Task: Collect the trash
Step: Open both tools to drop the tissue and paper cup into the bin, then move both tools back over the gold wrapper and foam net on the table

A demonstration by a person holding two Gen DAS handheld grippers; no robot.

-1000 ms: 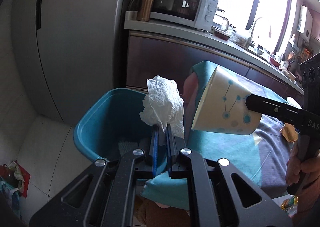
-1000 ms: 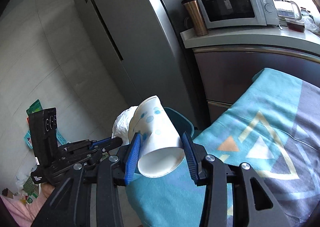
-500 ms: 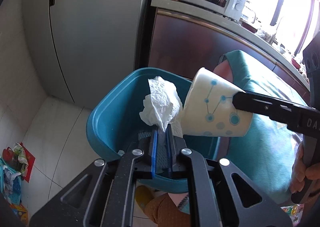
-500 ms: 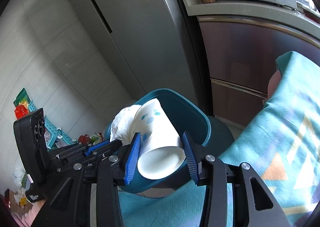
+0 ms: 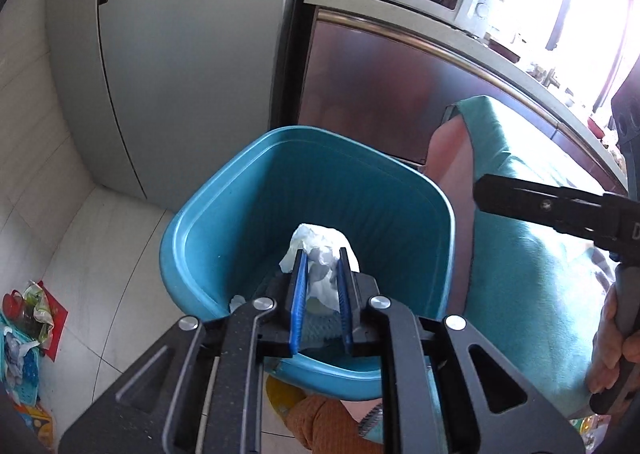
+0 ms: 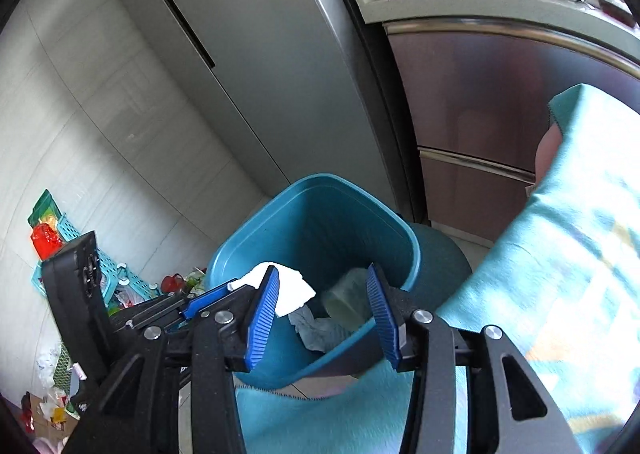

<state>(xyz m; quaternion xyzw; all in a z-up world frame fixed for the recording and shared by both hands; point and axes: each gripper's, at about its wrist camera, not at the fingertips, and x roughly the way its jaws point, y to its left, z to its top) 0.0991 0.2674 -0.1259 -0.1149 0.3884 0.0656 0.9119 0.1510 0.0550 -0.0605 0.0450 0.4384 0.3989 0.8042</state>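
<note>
— So, where does everything sit around the blue bin?

— Beside it stands the grey fridge, and the teal cloth drapes just beside its rim. Over its mouth I hold both tools. My right gripper is spread wide and empty; a pale, blurred cup shows inside the bin beneath it. My left gripper has its jaws parted, with the white tissue loose between them above the bin's opening.

— How do you finish the drop cleanly?

— I judge I should hold the left tool centred over the opening, widen fully, and shake gently if the tissue clings.
</note>
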